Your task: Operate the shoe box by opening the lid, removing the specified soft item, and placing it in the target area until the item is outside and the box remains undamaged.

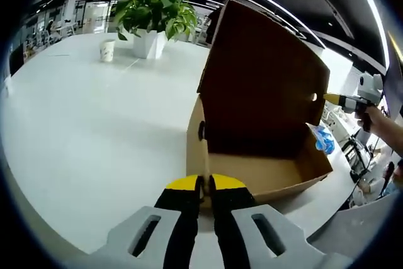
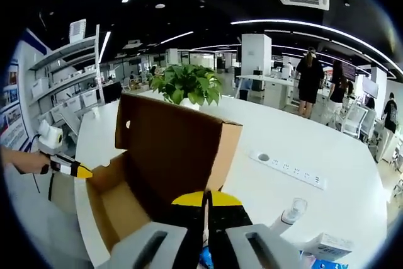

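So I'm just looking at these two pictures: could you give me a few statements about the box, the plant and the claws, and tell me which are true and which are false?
1. The box has its lid raised. True.
2. A potted plant stands on the white table. True.
3. The box lies on its side. False: it sits upright, open at the top.
4. The left claw is wide open. False: its jaws are together at the box's near edge.
5. A paper cup stands near the plant. True.
6. The right claw holds a shoe. False: its jaws are shut, and what is between them cannot be made out.
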`<action>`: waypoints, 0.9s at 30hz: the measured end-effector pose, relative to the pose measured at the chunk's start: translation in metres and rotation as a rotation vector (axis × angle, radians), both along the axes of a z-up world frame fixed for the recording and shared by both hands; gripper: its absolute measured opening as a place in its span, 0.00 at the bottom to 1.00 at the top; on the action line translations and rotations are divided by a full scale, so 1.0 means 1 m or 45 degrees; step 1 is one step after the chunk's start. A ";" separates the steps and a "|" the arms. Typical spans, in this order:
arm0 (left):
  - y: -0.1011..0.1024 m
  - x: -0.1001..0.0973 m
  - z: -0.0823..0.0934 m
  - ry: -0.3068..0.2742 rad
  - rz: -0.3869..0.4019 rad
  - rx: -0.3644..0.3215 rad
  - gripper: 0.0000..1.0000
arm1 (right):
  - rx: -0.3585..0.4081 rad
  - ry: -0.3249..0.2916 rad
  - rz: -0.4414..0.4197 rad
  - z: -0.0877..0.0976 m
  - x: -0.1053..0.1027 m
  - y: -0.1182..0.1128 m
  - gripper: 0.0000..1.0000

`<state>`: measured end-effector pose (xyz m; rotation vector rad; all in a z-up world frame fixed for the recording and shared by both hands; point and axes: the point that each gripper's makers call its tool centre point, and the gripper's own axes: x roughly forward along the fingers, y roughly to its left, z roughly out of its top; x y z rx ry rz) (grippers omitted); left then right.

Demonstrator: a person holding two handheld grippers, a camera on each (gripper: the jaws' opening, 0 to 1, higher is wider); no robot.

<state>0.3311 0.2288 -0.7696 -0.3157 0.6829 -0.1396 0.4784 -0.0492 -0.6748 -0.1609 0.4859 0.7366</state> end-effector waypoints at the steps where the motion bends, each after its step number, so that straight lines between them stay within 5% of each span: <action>1: 0.000 0.000 0.000 0.000 -0.001 0.000 0.04 | -0.002 -0.003 0.002 0.000 -0.001 0.000 0.00; 27: -0.001 0.000 0.000 -0.016 -0.030 0.017 0.05 | 0.001 -0.028 0.012 -0.008 -0.040 -0.003 0.00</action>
